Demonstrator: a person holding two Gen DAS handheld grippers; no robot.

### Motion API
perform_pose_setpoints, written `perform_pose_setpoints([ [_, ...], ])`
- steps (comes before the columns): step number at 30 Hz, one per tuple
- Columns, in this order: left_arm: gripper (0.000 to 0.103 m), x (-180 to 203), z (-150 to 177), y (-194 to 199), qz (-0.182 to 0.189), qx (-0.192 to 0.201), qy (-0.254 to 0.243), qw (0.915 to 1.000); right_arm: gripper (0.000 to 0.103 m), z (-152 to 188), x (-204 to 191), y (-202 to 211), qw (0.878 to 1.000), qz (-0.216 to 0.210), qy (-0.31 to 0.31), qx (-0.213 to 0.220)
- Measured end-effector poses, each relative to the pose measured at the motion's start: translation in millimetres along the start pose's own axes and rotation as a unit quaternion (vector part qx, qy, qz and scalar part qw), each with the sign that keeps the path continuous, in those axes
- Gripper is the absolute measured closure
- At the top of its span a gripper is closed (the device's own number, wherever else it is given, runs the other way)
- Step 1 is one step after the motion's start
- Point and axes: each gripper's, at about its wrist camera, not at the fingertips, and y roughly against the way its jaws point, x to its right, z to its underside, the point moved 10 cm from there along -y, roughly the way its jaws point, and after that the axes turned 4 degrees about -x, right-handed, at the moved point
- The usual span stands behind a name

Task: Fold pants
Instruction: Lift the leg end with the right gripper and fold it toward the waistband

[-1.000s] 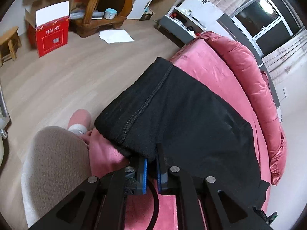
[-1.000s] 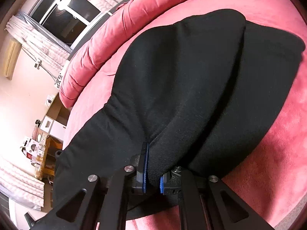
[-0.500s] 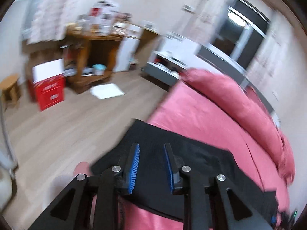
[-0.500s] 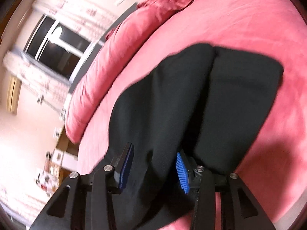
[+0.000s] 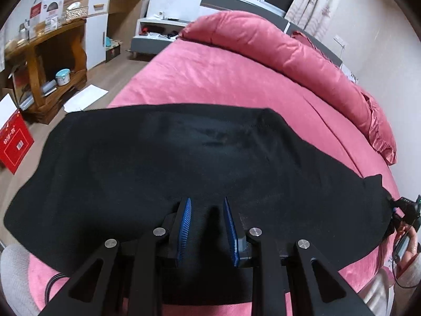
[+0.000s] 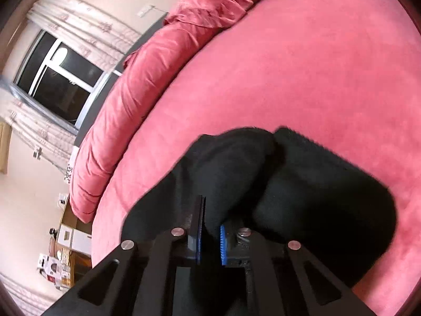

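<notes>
Pants (image 5: 184, 163): black, spread in a wide band across the near part of the bed; seen also in the right wrist view (image 6: 302, 184), where two rounded folds meet at a crease running away from the camera.
Bed (image 5: 223, 79): covered in a pink velvety spread, with a rolled pink quilt (image 5: 276, 50) lying along its far side.
Left hand-held gripper (image 5: 208, 205): held above the near edge of the pants, pointing down at the cloth; the blue pads (image 5: 186, 223) are seen set apart with a clear gap; black cloth shows in the gap behind them, but no cloth is seen pinched by them.
Right hand-held gripper (image 6: 210, 218): its jaws are closing; the blue pads (image 6: 223, 245) are nearly together, and a ridge of the black cloth is seen between them; whether the pads already press on it cannot be told for certain.
Right hand-held gripper, in the left wrist view (image 5: 406, 210): partly seen at the right end of the pants, with a hand (image 5: 410, 258) behind it.
Floor (image 5: 110, 76): pale wood, left of the bed; a white sheet of paper (image 5: 85, 101) and a red box (image 5: 14, 142) lie on it.
Wooden shelf unit (image 5: 50, 60): stands beyond the paper, with small items on it.
Window (image 6: 60, 84): dark, framed by pale curtains, behind the quilt.
</notes>
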Motion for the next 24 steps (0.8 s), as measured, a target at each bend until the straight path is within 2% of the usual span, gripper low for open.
perform_pose_setpoints([
  [4,0.078,4,2,-14,0.001,-0.014,0.009,0.9999,0.093,-9,-2,36,0.999,-0.006,0.016,0.033],
  [8,0.078,-2,5,-22,0.001,-0.019,0.013,0.9997,0.093,-1,25,65,0.999,0.012,0.004,0.043],
  [16,0.076,0,8,-24,0.002,-0.016,0.006,0.9999,0.095,31,74,60,0.998,0.040,-0.047,0.026],
  [19,0.076,1,10,-23,0.001,-0.016,0.001,0.9999,0.095,32,74,56,0.997,0.064,-0.033,0.028],
  [23,0.076,0,10,-22,0.007,-0.014,0.004,0.9999,0.095,23,62,77,0.993,0.090,0.006,0.075],
  [24,0.076,-1,10,-23,0.006,-0.014,0.003,0.9999,0.095,22,60,77,0.992,0.096,0.015,0.075],
])
